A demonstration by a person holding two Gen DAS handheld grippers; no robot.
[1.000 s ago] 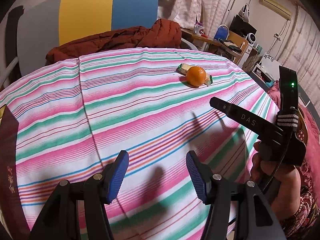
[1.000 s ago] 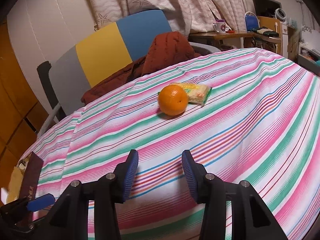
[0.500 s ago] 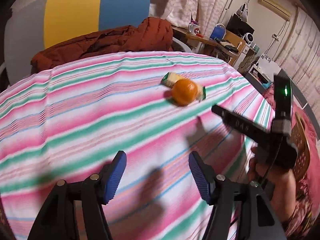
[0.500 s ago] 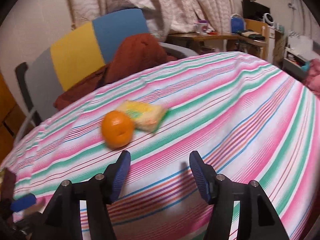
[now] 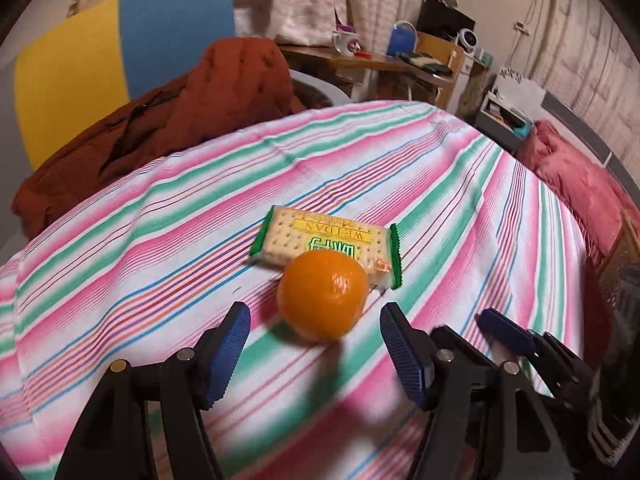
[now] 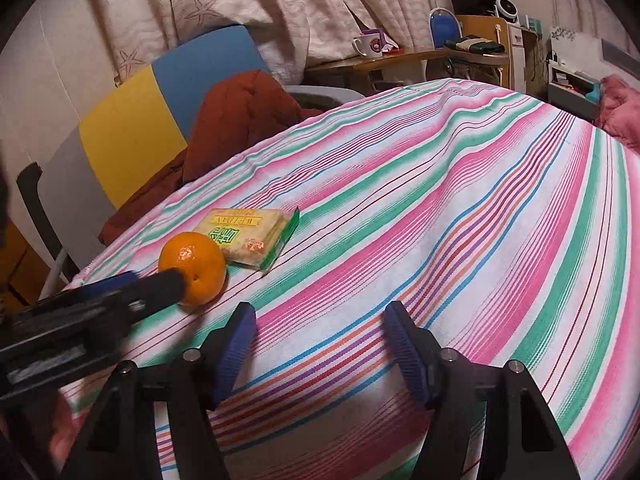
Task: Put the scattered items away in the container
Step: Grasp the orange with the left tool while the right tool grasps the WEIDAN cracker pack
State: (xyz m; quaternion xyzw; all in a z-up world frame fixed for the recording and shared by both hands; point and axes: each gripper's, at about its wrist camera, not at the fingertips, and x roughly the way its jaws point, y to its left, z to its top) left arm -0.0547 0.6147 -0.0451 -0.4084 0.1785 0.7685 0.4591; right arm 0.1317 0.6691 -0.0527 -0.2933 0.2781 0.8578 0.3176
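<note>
An orange (image 5: 323,294) lies on the striped tablecloth (image 5: 160,264), touching a packet of crackers (image 5: 326,240) just behind it. My left gripper (image 5: 316,344) is open, its blue pads just short of the orange on either side. In the right wrist view the orange (image 6: 196,272) and the crackers (image 6: 248,238) sit to the left, and the left gripper (image 6: 120,292) reaches the orange. My right gripper (image 6: 320,346) is open and empty over bare cloth, to the right of the orange. It also shows in the left wrist view (image 5: 508,334).
A wicker basket (image 5: 624,256) shows at the table's right edge. A chair with a rust-red jacket (image 5: 168,120) stands behind the table. A desk with a mug (image 6: 368,46) is farther back. A pink blanket (image 5: 576,184) lies to the right.
My left gripper has moved forward and right to the orange, which now sits just ahead of its open pads. My right gripper has shifted right, so the orange lies to its left.
</note>
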